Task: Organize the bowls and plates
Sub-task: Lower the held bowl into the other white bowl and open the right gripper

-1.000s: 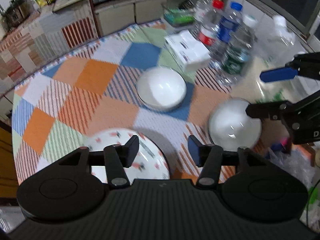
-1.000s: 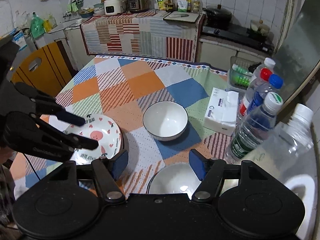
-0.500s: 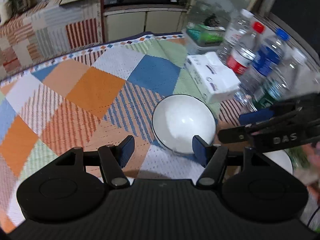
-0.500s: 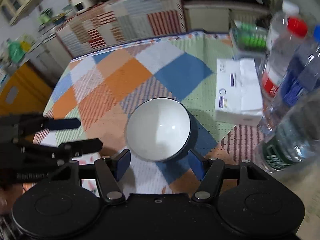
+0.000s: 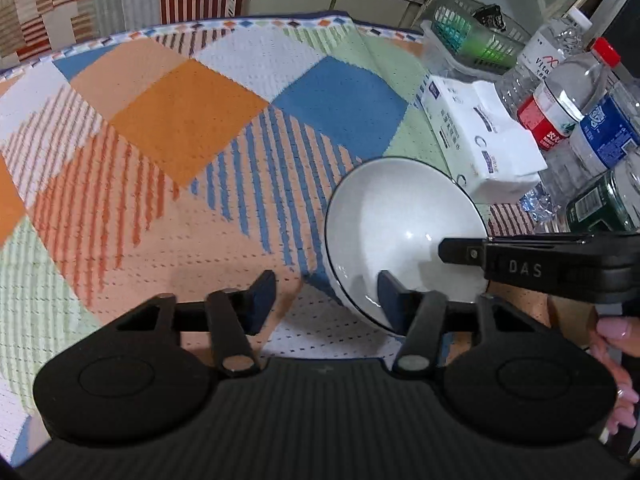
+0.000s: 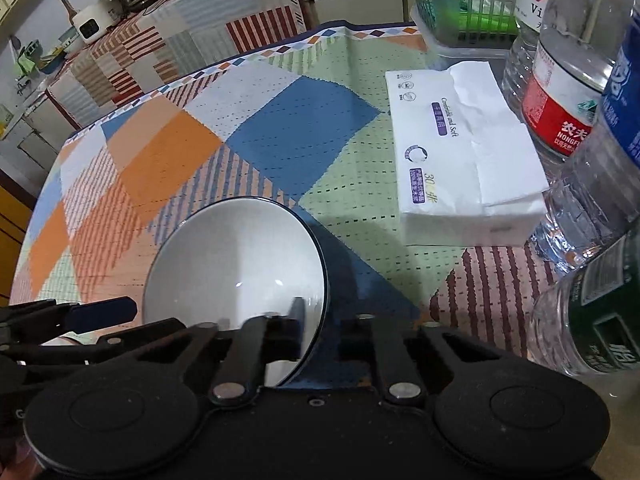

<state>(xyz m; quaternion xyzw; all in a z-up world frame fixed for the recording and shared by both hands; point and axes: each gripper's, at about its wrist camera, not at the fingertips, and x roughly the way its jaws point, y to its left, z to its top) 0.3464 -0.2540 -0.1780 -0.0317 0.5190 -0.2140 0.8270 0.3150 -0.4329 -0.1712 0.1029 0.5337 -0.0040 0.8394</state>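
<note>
A white bowl with a thin dark rim (image 5: 400, 224) sits on the patchwork tablecloth; it also shows in the right wrist view (image 6: 236, 268). My right gripper (image 6: 320, 332) is narrowed around the bowl's near right rim, one finger inside and one outside; whether it pinches the rim I cannot tell. In the left wrist view it reaches over the bowl from the right (image 5: 460, 252). My left gripper (image 5: 326, 300) is open, its right finger over the bowl's near edge, its left finger over cloth. The left gripper shows at the lower left of the right wrist view (image 6: 100, 322).
A white tissue pack (image 6: 464, 160) lies right of the bowl. Several water bottles (image 6: 568, 92) stand along the right edge, with a plastic basket (image 6: 464, 12) behind them. The tablecloth (image 5: 180, 120) stretches left and back. A counter runs behind the table.
Both grippers have moved forward and down to the white bowl. The right gripper's fingers have closed from wide open to a narrow gap at the rim. The patterned plate and second bowl have left view.
</note>
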